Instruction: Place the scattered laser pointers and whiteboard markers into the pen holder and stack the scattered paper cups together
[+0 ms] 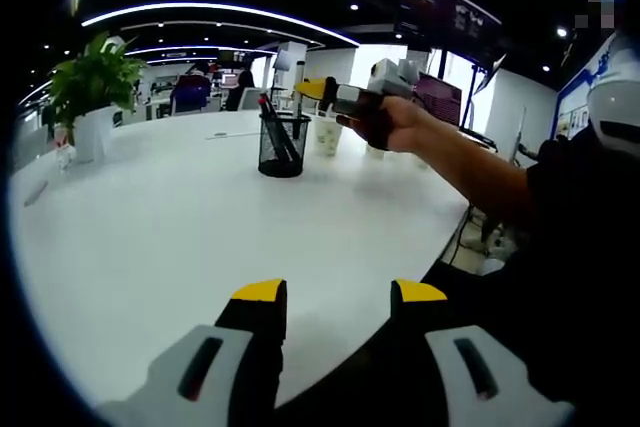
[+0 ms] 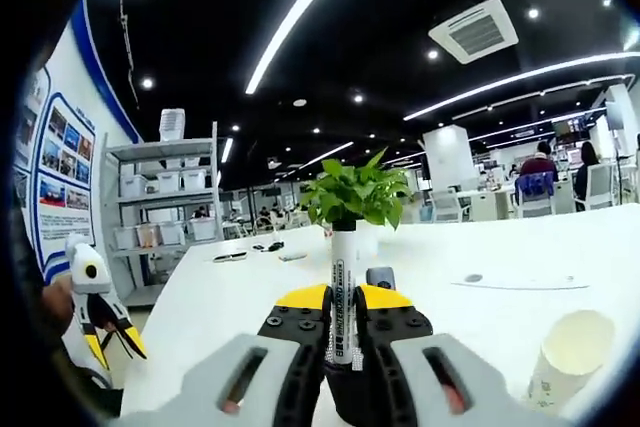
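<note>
Right gripper (image 2: 342, 299) clenched on a marker (image 2: 340, 312), held upright between its yellow-tipped fingers (image 2: 303, 297), barrel label facing the camera. In the left gripper view the same gripper (image 1: 340, 97) hung above the worktop (image 1: 180, 237), just beside the mesh holder (image 1: 281, 144); whether it was directly over the mouth, could not tell. Holder already had a red-capped pen or two leaning inside.

Left gripper (image 1: 335, 292) was released, fingers apart and empty, low at the near worktop edge. It also showed at the left of the right gripper view (image 2: 112, 339), spread.

Paper cups: one (image 1: 327, 134) stood just behind the holder, another (image 2: 570, 355) sat near the right gripper, unstacked. A plant (image 2: 352, 197) stood further back.

Risks, as judged: the marker dropped off-centre could strike the holder rim and bounce onto the worktop, or roll off. Leaning pens could block its entry. A light mesh holder could tip if nudged sideways, and the cup close behind it could be knocked over by the same sweep.
</note>
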A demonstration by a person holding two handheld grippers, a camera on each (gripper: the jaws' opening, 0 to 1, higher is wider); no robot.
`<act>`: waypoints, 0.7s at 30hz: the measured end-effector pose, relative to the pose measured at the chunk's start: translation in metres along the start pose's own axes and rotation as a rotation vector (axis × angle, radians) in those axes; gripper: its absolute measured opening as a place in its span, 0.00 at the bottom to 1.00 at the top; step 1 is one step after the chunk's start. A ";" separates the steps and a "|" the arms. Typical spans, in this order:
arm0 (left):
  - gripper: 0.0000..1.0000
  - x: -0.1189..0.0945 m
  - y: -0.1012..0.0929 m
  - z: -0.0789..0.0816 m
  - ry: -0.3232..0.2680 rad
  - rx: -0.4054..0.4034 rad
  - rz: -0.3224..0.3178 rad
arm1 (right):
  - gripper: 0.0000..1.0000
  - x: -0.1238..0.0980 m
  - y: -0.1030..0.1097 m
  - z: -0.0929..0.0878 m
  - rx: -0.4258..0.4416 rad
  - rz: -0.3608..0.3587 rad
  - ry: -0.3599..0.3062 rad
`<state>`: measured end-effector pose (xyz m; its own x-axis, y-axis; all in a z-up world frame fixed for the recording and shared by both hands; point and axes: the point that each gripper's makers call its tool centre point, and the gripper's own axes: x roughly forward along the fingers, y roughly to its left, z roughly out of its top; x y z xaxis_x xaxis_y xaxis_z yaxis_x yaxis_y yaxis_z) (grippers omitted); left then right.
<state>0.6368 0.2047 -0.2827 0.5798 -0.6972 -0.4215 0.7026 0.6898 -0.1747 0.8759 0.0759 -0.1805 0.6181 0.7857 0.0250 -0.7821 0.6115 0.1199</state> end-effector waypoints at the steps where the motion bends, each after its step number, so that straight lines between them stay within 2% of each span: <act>1: 0.43 0.000 0.000 0.000 0.000 0.000 0.000 | 0.14 0.000 0.000 -0.002 -0.002 0.000 0.008; 18: 0.43 0.000 -0.002 -0.002 0.007 -0.002 0.000 | 0.14 0.000 0.008 -0.020 0.011 0.019 0.074; 21: 0.43 0.000 -0.003 -0.002 0.005 -0.002 -0.001 | 0.17 0.001 0.009 -0.021 0.022 0.021 0.079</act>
<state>0.6343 0.2032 -0.2836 0.5775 -0.6967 -0.4255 0.7023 0.6897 -0.1763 0.8678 0.0837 -0.2007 0.5927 0.8038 -0.0501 -0.7924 0.5932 0.1422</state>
